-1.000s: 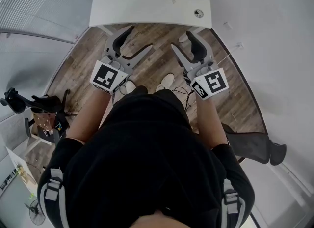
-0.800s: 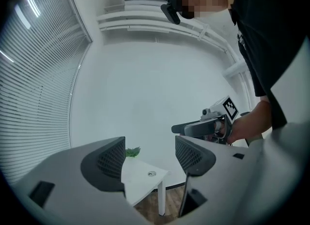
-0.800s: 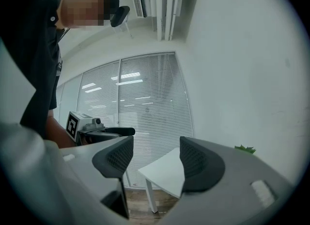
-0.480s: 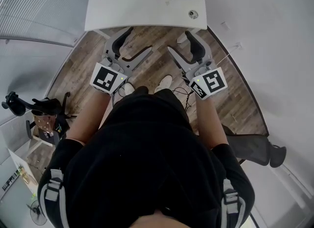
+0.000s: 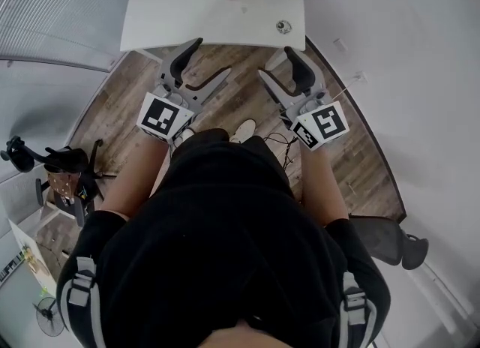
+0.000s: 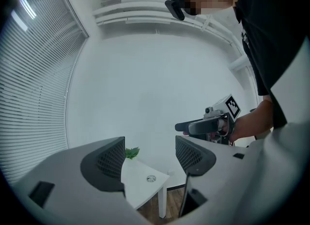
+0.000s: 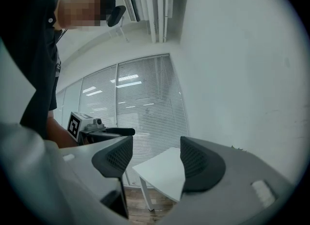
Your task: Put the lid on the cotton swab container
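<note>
The white rectangular table (image 5: 187,9) has drifted up-left in the head view. The left hand-held gripper (image 5: 213,55) and right hand-held gripper (image 5: 277,61) gape wide and empty, readied for reaching. A small round item (image 5: 283,26), likely the swab container, sits near the table's right corner.

I noted a white counter (image 5: 187,9) on wood-plank floor (image 5: 112,110), window blinds (image 5: 52,1) one side, white wall (image 5: 397,54) opposite.

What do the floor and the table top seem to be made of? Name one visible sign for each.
Floor: wood or wood-look planks, matte; plank seams and brown-grey grain show. Table: smooth white top, perhaps laminate or painted board; even colour, no grain. The exact material cannot be told.
</note>
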Available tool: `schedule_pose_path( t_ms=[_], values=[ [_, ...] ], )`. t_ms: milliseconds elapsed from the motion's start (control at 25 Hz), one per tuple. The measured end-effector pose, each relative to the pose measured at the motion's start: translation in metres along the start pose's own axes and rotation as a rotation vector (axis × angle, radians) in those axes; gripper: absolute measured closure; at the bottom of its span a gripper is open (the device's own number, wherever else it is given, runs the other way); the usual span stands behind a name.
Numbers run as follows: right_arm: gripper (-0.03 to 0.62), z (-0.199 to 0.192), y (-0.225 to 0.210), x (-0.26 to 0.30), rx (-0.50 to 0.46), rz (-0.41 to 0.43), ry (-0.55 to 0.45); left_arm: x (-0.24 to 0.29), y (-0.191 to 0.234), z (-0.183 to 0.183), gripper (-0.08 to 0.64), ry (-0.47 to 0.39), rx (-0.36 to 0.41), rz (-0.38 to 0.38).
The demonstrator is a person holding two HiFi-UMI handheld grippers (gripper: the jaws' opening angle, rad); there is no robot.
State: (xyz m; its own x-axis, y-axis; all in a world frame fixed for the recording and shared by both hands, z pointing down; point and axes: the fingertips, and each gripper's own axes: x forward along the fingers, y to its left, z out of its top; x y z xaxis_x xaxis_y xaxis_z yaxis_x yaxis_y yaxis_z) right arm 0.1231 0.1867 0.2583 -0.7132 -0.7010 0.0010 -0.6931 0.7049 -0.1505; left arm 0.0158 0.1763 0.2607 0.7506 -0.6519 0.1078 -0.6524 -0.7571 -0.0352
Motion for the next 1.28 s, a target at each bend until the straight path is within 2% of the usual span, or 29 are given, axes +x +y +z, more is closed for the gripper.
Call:
schedule_pose_path(
  t_ms=[280,400,600,920,1280],
  values=[
    [0.288,0.000,-0.031,-0.006,0.021,0.041,-0.008,0.020,-0.007,0.002,0.249,0.010,0.018,0.040],
    [0.288,-0.002,-0.042,0.003,0.026,0.058,-0.004,0.024,0.002,-0.002,0.249,0.009,-0.001,0.070],
    [0.288,-0.003,-0.057,0.028,0.028,0.066,0.004,0.037,0.030,-0.010,0.249,0.018,-0.020,0.088],
    [0.288,-0.008,-0.086,0.075,0.036,0.049,0.041,0.069,0.082,-0.013,0.249,0.017,-0.030,0.065],
    [0.290,-0.016,-0.126,0.152,0.081,-0.006,0.065,0.095,0.157,-0.031,0.249,0.043,-0.039,0.040]
  ],
)
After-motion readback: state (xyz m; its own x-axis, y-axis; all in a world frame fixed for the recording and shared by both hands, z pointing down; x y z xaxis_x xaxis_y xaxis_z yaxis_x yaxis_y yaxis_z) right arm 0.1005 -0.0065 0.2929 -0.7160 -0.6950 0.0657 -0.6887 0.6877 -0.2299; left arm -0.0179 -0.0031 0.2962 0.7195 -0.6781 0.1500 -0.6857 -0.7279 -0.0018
